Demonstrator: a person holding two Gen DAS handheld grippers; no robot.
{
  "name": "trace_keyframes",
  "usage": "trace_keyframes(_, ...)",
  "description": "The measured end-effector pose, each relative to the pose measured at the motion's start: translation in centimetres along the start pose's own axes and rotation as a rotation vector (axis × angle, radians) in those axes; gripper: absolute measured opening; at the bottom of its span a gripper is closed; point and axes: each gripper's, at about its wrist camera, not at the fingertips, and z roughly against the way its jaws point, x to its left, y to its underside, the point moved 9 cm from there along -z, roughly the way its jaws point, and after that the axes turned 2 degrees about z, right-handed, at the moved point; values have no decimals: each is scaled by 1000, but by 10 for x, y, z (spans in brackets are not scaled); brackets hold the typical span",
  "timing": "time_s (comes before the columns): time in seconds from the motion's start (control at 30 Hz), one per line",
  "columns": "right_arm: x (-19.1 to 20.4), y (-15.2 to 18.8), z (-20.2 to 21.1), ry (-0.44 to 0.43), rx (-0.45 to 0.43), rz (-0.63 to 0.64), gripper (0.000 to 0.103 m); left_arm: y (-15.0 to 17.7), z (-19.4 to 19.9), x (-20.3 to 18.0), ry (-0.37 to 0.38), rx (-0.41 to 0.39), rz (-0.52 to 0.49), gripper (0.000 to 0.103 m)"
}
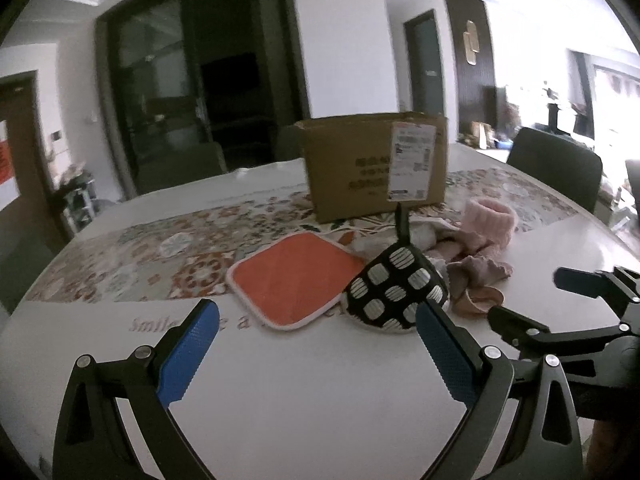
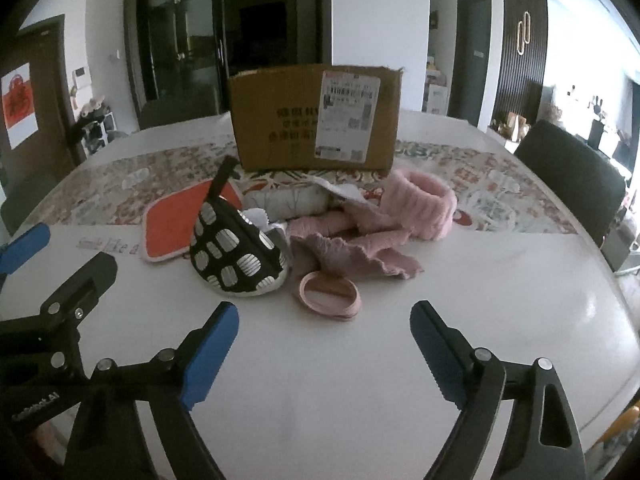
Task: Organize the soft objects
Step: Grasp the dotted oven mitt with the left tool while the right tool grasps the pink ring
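Both tongs hang low over the white counter right now, side by side, and nothing sits between either pair of blue pads. The left tongs stand wide apart above bare counter, just short of the orange pot holder, which lies flat with its far corner on the patterned runner. The right tongs are spread apart too, gripping nothing, with the pink elastic band lying coiled just ahead of them. Next to that band, the black pouch with white dots slumps on its side, its dark strap sticking up, one edge overlapping the pot holder. Behind it there's a heap of soft things: a mauve ruffled cloth touching the band, a fluffy pink cuff standing on its edge to the right, and a pale patterned roll tucked behind. Farther back on the runner stands an open cardboard box, label facing the cameras, well apart from both tongs. A dark chair waits at the counter's right side.
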Motion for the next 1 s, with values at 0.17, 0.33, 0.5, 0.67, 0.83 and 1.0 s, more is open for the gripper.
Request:
trace_keyframes(0.17,-1,0,-18,13,27,-3,83,-3,-25,-9,52,12,-46,100)
trace_keyframes(0.33,-5,5,-34,19,74,-13,77,1,-48,-20,118,44,-83,99)
trace_keyframes(0.5,-7,6,-47,28,104,-16,71,-4,-62,-29,171,39,-155,99)
trace_keyframes(0.67,-8,4,-55,34,123,-20,67,-9,-71,-39,223,24,-236,96)
trace_keyframes(0.83,-4,4,-61,40,132,4,62,-5,-83,-47,302,37,-284,92)
trace_keyframes(1.0,2,5,-66,38,145,34,55,-5,-87,-57,366,19,-354,86)
